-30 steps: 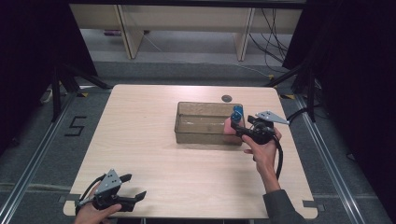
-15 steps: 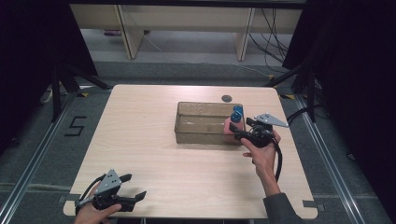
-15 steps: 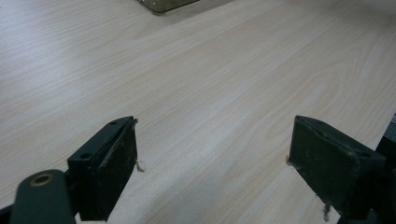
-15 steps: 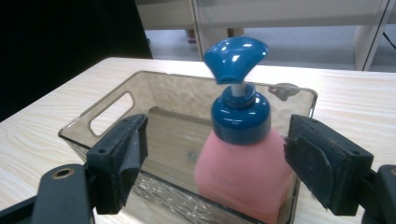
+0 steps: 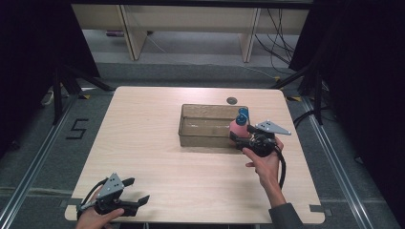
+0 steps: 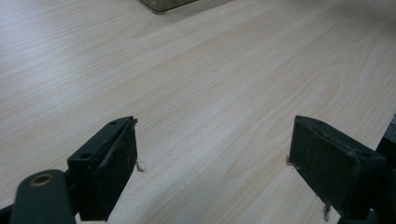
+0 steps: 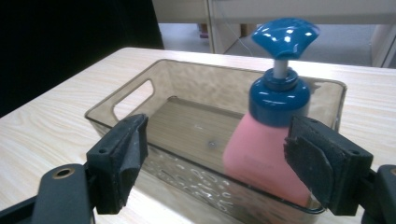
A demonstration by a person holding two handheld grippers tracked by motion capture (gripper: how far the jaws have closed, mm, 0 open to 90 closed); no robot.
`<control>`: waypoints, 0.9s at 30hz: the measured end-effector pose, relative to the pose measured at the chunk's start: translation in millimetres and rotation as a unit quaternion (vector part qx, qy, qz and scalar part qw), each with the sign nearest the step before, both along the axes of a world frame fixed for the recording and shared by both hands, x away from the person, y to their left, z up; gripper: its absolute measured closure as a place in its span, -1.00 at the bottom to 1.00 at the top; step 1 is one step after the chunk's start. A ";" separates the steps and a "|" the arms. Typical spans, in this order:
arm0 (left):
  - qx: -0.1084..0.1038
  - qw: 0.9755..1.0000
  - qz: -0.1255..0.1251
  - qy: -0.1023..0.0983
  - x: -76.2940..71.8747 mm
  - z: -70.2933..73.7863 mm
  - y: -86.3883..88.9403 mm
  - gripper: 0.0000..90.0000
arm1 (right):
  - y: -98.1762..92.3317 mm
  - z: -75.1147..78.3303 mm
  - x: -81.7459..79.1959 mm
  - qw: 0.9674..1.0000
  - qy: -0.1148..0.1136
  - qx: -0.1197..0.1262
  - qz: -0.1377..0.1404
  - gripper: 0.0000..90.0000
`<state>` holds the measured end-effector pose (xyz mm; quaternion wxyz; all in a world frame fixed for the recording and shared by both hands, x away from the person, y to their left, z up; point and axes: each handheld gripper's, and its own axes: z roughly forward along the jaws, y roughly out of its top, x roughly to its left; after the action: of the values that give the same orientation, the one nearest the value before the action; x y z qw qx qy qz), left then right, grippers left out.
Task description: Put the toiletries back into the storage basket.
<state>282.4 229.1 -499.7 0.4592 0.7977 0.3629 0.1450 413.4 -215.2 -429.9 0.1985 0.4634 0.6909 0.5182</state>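
Note:
A pink pump bottle (image 5: 238, 129) (image 7: 261, 154) with a blue pump head stands inside the clear brownish bin (image 5: 205, 137) (image 7: 140, 86), at the bin's right end. My right gripper (image 5: 237, 139) (image 7: 217, 135) is just outside that end of the bin, pointing at the bottle. Its jaws are wide apart, the pads are off the bottle, and nothing is held. My left gripper (image 5: 137, 190) (image 6: 212, 135) rests low at the table's near left corner, open over bare wood.
A small dark round disc (image 5: 232, 100) lies on the wooden table (image 5: 143, 129) just behind the bin. Light shelving stands beyond the far edge. Dark curtains flank both sides, and a floor mark "5" (image 5: 76, 129) sits to the left.
My right gripper has edged slightly back from the bin toward the person. The bottle and the left gripper have stayed put.

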 end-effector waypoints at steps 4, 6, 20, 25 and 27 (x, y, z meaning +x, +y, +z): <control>0.000 1.000 0.000 0.000 0.1 0.1 -0.1 -0.67 | 1.6 -2.0 -2.8 1.000 -0.007 -0.010 0.004 -0.51; 0.001 1.000 -0.002 -0.001 0.1 0.2 -0.1 -0.67 | 1.9 -2.3 -4.6 1.000 -0.014 -0.014 0.009 -0.51; 0.001 1.000 0.001 -0.001 -0.2 0.1 -0.7 -0.67 | 10.8 -6.3 -17.7 0.999 -0.007 -0.008 0.037 -0.51; 0.005 1.000 0.000 -0.001 -0.2 0.2 -0.4 -0.67 | 13.4 -7.7 -22.3 0.999 0.003 -0.005 0.044 -0.52; 0.005 1.000 0.000 -0.001 -0.2 0.2 -0.5 -0.67 | 14.4 -8.8 -23.4 0.999 -0.001 -0.004 0.045 -0.52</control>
<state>282.2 228.5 -499.5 0.4555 0.8000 0.3616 0.1475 390.0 -200.8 -438.7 0.1774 0.4304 0.7127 0.5247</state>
